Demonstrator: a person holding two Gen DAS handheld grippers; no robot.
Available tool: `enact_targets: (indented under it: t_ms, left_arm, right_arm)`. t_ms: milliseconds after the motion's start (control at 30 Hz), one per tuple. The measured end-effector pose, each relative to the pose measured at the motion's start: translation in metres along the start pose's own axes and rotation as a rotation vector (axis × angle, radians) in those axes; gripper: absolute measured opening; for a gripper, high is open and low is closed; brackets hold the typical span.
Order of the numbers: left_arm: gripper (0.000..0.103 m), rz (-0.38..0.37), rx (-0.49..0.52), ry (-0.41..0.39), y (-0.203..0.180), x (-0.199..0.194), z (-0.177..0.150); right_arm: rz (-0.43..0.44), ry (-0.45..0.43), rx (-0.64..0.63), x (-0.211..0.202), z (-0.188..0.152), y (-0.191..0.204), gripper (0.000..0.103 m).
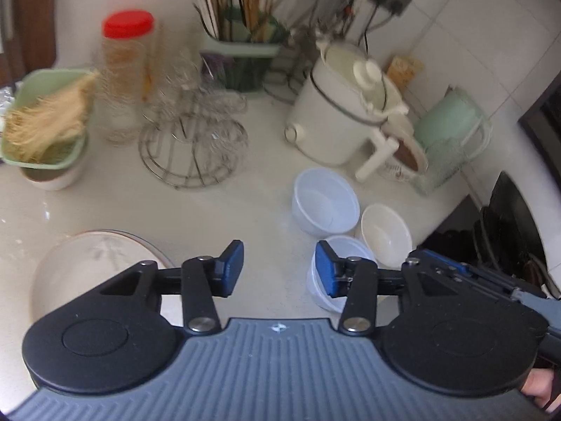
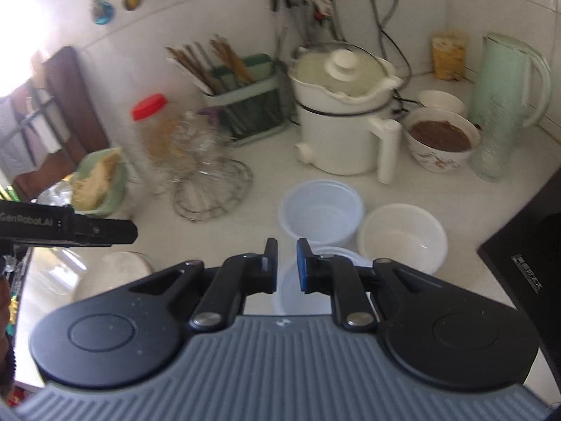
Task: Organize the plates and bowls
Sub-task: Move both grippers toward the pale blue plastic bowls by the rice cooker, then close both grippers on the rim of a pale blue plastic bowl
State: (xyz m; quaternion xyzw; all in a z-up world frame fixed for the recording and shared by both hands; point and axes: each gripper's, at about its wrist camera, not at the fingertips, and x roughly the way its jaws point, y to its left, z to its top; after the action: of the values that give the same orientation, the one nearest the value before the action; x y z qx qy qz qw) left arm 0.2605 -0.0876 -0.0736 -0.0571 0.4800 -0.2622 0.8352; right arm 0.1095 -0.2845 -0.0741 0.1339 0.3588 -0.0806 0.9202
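The right gripper [image 2: 286, 265], nearly closed and holding nothing, could bump the nearest plastic bowl [image 2: 291, 287] into its neighbours

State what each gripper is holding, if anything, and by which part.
Nothing is held. The left gripper is open above the countertop; the right gripper stands narrowly open over a translucent plastic bowl without gripping it.

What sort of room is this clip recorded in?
Most likely a home kitchen counter: an electric cooking pot with a lid, a holder of chopsticks against the tiled wall, and empty bowls set out.
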Motion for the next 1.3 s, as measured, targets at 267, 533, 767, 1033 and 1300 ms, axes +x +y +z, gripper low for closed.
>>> enact_targets:
  t_ms: [267,533,767,1033,1300]
  left_arm:
    - [0.052,-0.004,0.145,0.097,-0.042,0.053,-0.006]
    - [0.051,-0.037,0.168,0.226,-0.056,0.124,-0.020]
    - [0.050,-0.012,0.167,0.264,-0.066,0.162,-0.024]
    - [0.019,0.008,0.128,0.281,-0.062,0.173,-0.028]
    - [0.011,-0.009,0.049,0.271,-0.050,0.163,-0.030]
  right_arm:
    - [-0.034,0.063,0.018,0.029,-0.009,-0.037,0.039]
    - [-0.031,0.123,0.050,0.057,-0.024,-0.058,0.039]
    - [-0.056,0.150,0.048,0.079,-0.034,-0.066,0.038]
    - [-0.060,0.164,0.076,0.092,-0.039,-0.076,0.019]
    - [-0.042,0.167,0.073,0.093,-0.037,-0.078,0.013]
